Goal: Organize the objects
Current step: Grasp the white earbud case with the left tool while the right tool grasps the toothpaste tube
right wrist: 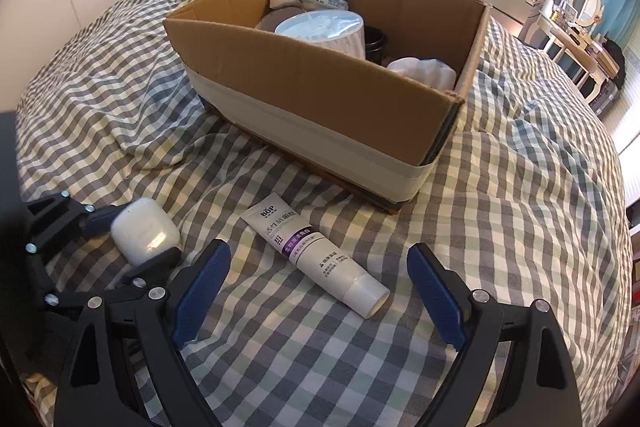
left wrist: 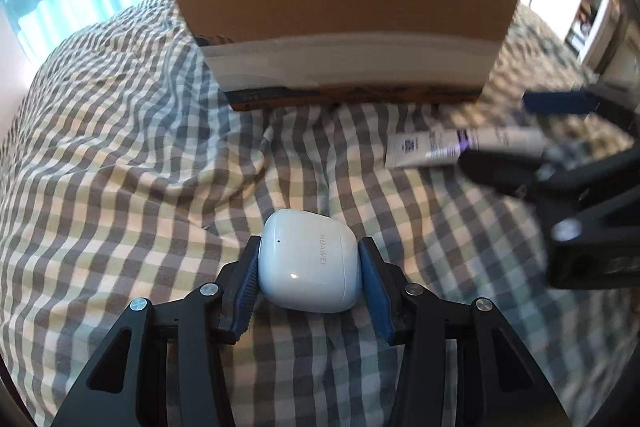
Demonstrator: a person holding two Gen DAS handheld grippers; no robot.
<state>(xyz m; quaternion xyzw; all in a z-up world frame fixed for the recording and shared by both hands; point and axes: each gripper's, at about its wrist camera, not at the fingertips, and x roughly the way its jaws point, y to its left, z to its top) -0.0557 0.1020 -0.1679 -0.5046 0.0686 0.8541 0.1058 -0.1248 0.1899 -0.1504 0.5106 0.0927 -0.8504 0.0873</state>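
The cardboard box [right wrist: 320, 83] sits on the checked bed [right wrist: 520, 187], already holding a round white tub [right wrist: 324, 29], a packet and a crumpled white item, so it reads as the place where loose things are being gathered. In front of the box, on the side nearest both cameras, two items are not yet inside. The left tongs [left wrist: 308, 263] are closed narrowly on the white earbud case [left wrist: 308, 259], blue pads pressed to its two rounded flanks; a side grip suits the smooth, pebble-like shell, which could slip if squeezed off-centre. Whether the case is already lifted clear of the bedding I cannot tell. The right tongs [right wrist: 320, 291] stand wide apart, holding nothing, straddling the white tube [right wrist: 316, 253], which lies flat on the bed just before the box's near wall, cap toward the camera. That wide spread looks like preparation to come down around the tube's body. The likely next step is carrying the case over the near wall, which stands high enough to need a clear lift.
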